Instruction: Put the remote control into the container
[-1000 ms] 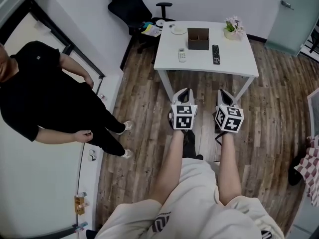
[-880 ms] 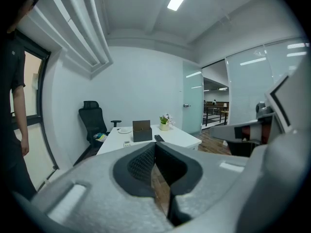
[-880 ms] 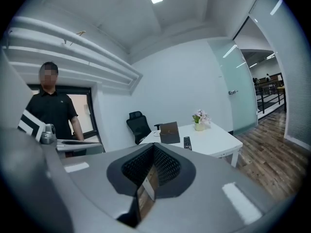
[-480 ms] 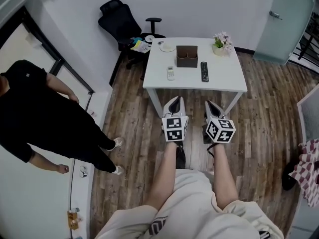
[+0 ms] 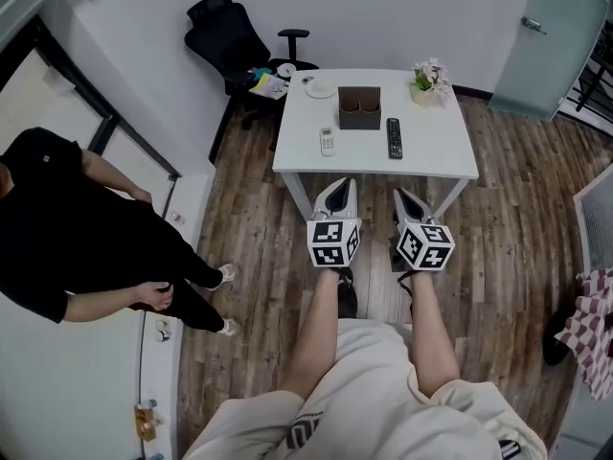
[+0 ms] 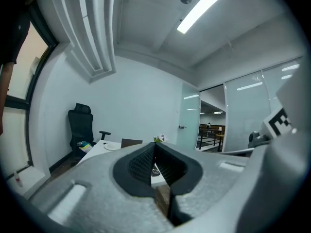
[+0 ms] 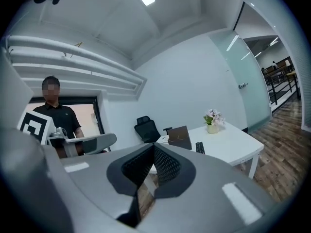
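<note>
A black remote control [image 5: 394, 137] lies on the white table [image 5: 431, 151], right of a brown open-topped container [image 5: 358, 107]. A smaller white remote [image 5: 328, 141] lies left of the container. Both grippers are held side by side in front of the table's near edge, short of it, and hold nothing. My left gripper [image 5: 337, 189] is shut, its jaws meeting at the tip [image 6: 155, 145]. My right gripper [image 5: 406, 198] is shut too [image 7: 154, 146]. In the right gripper view the container [image 7: 179, 137] and the black remote [image 7: 199, 147] stand ahead on the table.
A potted flower [image 5: 428, 79] and a plate [image 5: 322, 90] stand at the table's back. A black office chair [image 5: 228, 38] is at the back left. A person in black [image 5: 67, 228] stands to the left. A glass door [image 5: 551, 36] is at the right.
Both grippers have moved forward and slightly up toward the table, still shut. The bystander on the left has shifted their arms.
</note>
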### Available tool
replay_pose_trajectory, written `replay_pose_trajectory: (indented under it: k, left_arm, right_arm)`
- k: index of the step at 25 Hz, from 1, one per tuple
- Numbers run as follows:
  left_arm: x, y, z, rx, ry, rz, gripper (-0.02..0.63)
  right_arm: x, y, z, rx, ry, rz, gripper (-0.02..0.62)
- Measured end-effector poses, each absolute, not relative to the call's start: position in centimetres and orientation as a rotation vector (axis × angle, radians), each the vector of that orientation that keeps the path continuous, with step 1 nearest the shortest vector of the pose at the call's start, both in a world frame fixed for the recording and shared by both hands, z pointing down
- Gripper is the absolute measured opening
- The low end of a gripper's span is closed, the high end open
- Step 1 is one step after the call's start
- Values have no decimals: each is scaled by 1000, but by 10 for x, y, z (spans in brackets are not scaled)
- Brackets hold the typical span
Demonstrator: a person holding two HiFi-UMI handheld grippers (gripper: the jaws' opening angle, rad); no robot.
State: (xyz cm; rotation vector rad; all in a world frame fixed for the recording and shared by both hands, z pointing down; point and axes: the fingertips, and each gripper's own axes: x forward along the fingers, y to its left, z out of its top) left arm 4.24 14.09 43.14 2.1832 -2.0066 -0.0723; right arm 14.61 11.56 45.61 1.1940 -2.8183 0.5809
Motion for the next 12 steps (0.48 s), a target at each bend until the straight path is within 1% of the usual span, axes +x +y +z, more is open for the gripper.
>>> replay_pose_trajectory:
  k: [6, 12]
  left_arm:
    - [53, 120, 451, 2232, -1960, 153, 3]
    - [56, 94, 471, 2215, -1874, 181, 3]
  right_arm:
    - [147, 95, 460, 1234, -2800, 529, 2]
    - [146, 69, 484, 1205, -2742, 633, 2]
